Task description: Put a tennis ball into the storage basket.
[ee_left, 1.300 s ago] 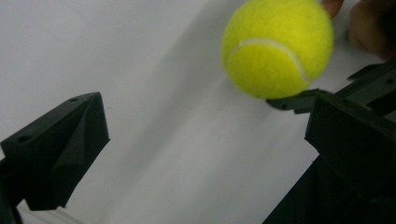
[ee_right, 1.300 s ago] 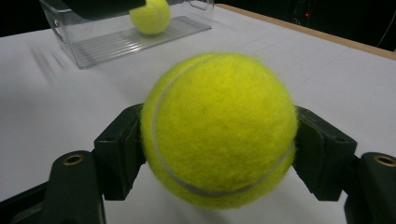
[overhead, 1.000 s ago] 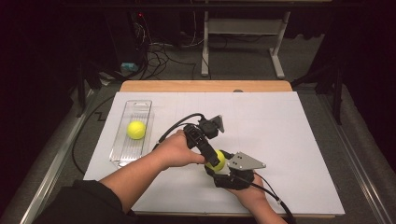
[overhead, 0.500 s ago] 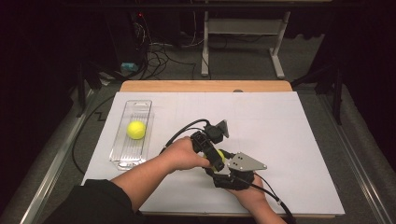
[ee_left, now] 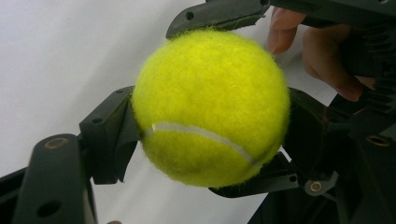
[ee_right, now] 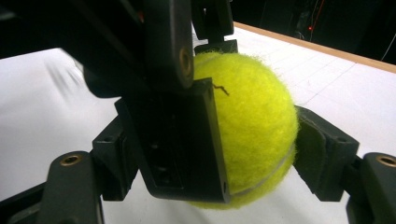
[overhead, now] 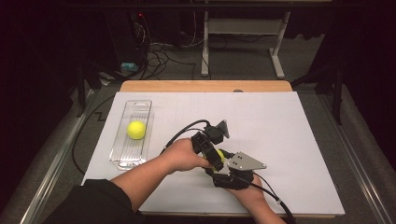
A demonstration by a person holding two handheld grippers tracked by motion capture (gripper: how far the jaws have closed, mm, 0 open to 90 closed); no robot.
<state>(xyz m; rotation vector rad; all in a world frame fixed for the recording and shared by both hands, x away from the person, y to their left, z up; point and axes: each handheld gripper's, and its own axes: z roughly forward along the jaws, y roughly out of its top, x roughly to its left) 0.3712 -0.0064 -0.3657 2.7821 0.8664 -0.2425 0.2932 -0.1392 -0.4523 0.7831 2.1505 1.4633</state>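
Two grippers are on one fuzzy yellow-green tennis ball (ee_left: 212, 107) at once, so you are mid-handover. Your left gripper (overhead: 215, 156) has just been closing, and in the left gripper view its jaws now pinch the ball from either side, pads pressed into the felt. Your right gripper (overhead: 225, 164) is also clamped on the same ball: in the right gripper view its own two jaws press the ball (ee_right: 247, 126) left and right, with a jaw of the left gripper crossing in front. The high view shows the ball as a sliver of yellow (overhead: 220, 153) between the two tools, held near the front middle of the white table sheet (overhead: 289, 126); whether it is lifted clear of the sheet or resting on it I cannot tell.

Done, as I judge it: the receiving grip is made. Left: your right gripper must let go before the left can carry the ball off, probably toward the tray, though that is a guess from the layout.

Containers: one clear plastic rectangular tray (overhead: 117, 154) lies lengthwise at the left edge of the sheet, well apart from your hands. It holds a second yellow-green tennis ball (overhead: 136, 129), sitting about midway along it, with free room toward both ends.
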